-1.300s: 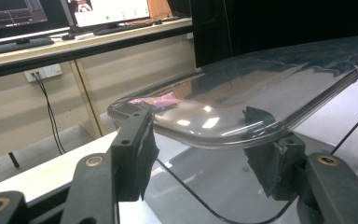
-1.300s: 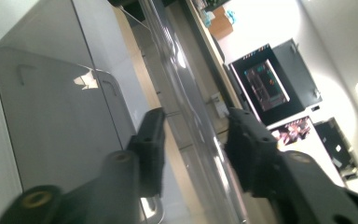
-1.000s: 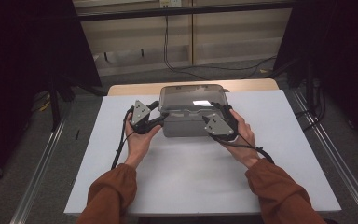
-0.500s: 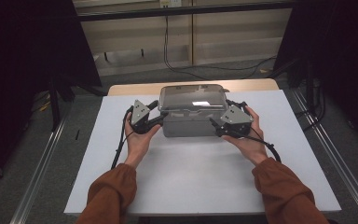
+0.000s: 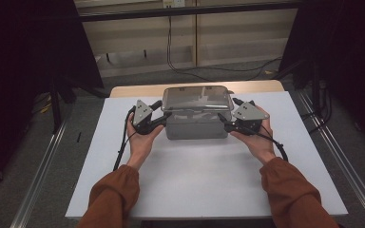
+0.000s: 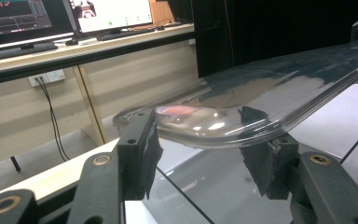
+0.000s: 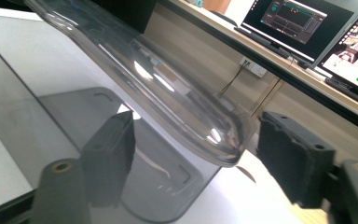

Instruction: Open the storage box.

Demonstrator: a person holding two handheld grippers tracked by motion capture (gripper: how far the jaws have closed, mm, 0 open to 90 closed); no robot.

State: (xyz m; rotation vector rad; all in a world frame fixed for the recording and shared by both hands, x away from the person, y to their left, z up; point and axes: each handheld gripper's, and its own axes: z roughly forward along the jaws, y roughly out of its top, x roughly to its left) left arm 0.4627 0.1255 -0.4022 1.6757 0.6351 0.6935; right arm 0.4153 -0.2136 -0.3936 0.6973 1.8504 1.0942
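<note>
While the grey lidded box (image 5: 197, 118) is sitting mid-table (image 5: 195, 190), left gripper (image 5: 164, 116) and right gripper (image 5: 224, 121) are straddling its clear lid (image 6: 242, 107) rim unclamped, the right's jaws having just been closing; stiff, slick plastic is probably inviting slips, so the end lips are looking safest.

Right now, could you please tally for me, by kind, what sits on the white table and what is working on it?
Grey boxes with a clear lid: 1
Hand-held grippers: 2, left gripper and right gripper, one at each end of the box
White table: 1
Total: 4
</note>
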